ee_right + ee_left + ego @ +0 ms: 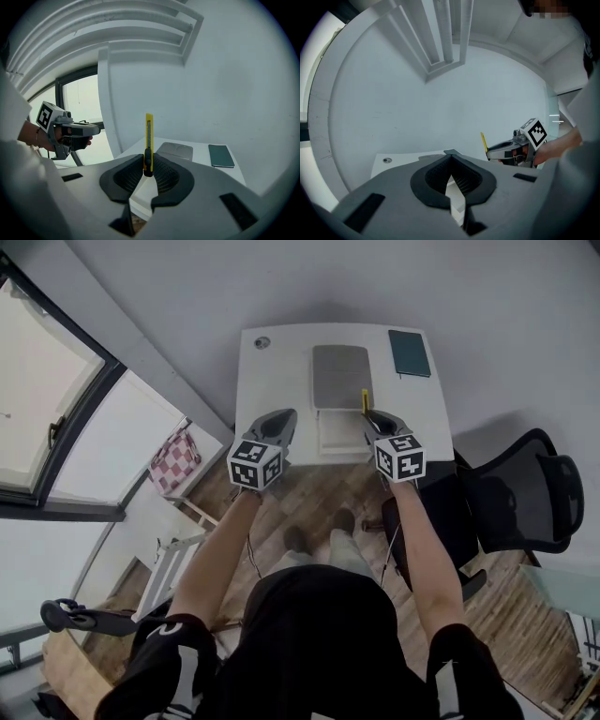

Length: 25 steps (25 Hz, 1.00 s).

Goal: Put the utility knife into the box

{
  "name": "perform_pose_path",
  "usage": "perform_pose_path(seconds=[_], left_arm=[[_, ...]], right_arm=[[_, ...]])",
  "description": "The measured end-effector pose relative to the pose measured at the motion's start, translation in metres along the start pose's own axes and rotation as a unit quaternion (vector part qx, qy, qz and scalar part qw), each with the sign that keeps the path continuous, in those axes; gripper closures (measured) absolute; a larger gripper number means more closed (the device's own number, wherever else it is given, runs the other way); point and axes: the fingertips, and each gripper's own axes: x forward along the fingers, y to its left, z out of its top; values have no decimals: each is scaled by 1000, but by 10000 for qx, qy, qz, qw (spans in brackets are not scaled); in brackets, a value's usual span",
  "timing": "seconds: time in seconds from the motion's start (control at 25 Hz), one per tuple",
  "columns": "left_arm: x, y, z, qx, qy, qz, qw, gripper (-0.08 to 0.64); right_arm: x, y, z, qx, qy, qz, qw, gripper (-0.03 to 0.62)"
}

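One white table (281, 381) is seen from above, with one black office chair (534, 493) standing at its right side. One grey flat panel (342, 376) lies at the middle of the table. One white box (333, 432) is set just in front of the panel at the near edge (whether the two touch cannot be told). One dark teal notebook (410, 352) is placed at the far right corner, well apart from the box. One small round fitting (262, 342) is set in the far left corner.

Two grippers are held over the near edge, one on each side of the box. The left gripper (451, 159) is carried with its fingertips brought together and nothing between them. The right gripper (148, 161) is clamped narrowly on the one utility knife (149, 136).

The knife is gripped at its lower, black end. Its slim yellow body is stood upright out of the jaws, and a darker strip is seen running down the middle of that body. It is held in the air over the near right part of the table, beside the right side of the box and the grey panel.
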Motion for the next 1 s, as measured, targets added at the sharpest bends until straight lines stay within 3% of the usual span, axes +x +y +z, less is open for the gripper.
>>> perform_pose_path(seconds=[0.48, 1.0], left_arm=[[43, 9, 27, -90, -160, 534, 9984, 534], [51, 12, 3, -280, 4, 942, 9952, 535]], right_arm=[[32, -46, 22, -184, 24, 500, 9986, 515], [66, -49, -18, -353, 601, 1062, 9919, 514]])
